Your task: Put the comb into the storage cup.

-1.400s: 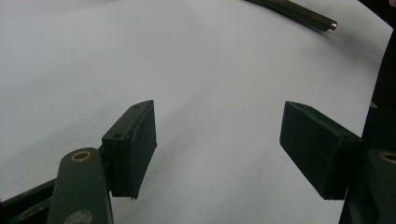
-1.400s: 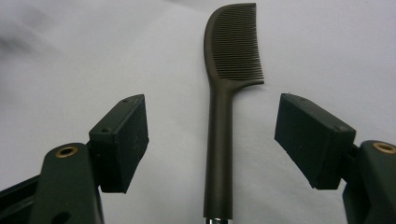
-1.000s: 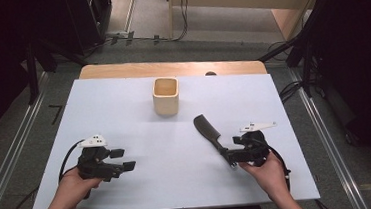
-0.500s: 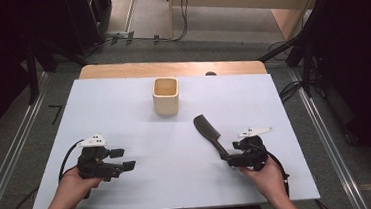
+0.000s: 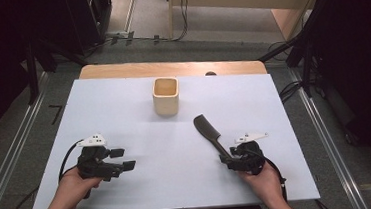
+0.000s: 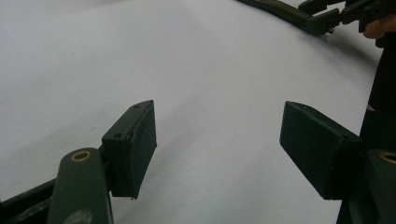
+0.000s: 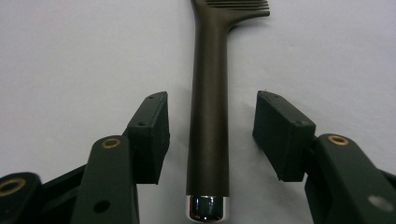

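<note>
A dark brown comb (image 5: 208,130) lies flat on the white table (image 5: 138,108), teeth end pointing toward the far side. Its long handle (image 7: 208,107) with a chrome end cap runs between the jaws of my right gripper (image 5: 229,159). Those jaws have just been closing around the handle, and a gap still shows on each side, so the pads (image 7: 150,135) are not pressing on it. My left gripper (image 5: 123,159) rests low over the table at the near left, open with nothing between its pads (image 6: 133,147). The comb (image 6: 285,11) and the right gripper appear far off in the left gripper view.
A small square wooden cup (image 5: 166,95) stands upright at the middle of the table toward the far side. A wooden board edge (image 5: 120,70) runs behind the white surface. Metal rails flank the table on both sides.
My right gripper has sunk a little toward the table over the comb's handle, and its jaws have narrowed. The left gripper and the cup have stayed put.
</note>
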`<state>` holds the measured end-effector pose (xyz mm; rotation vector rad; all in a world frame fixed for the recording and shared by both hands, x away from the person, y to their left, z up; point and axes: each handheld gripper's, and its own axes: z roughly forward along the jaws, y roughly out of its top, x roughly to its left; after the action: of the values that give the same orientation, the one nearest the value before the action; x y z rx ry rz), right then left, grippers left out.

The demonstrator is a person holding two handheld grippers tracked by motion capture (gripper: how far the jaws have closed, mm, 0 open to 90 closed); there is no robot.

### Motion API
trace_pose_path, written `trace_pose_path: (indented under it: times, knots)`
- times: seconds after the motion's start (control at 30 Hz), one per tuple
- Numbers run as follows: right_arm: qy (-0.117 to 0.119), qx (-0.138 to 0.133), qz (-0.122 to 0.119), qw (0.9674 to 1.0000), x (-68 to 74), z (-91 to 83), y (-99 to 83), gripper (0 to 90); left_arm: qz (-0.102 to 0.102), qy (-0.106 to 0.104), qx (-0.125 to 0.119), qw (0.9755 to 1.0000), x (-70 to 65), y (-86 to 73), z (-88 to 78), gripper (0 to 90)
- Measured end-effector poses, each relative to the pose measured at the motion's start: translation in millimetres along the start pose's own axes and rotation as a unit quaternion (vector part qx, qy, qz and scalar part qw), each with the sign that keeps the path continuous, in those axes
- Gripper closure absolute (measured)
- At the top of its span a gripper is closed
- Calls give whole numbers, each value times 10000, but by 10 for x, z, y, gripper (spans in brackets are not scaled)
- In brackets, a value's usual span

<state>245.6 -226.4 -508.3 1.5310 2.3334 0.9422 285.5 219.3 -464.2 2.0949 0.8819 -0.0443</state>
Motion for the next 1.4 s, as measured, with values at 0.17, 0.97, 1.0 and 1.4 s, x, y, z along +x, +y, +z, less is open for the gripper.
trace_pose_path:
  times: [0.17, 0.97, 1.0, 1.4]
  knots:
    - [-184, -56, -173, 9997, 39, 11, -22, 518, -7, 0, 10, 10000, 3, 1, 2, 285]
    - [-106, 55, -101, 9999, -46, 5, 16, 702, -27, -41, -123, 9999, -10, 13, 7, 286]
    - [-109, 56, -107, 9999, -46, 4, 19, 703, -35, -47, -132, 9999, -9, 11, 8, 286]
    - [34, 8, -130, 9999, -31, -50, 75, 703, -150, -170, -319, 9992, -13, 27, -16, 288]
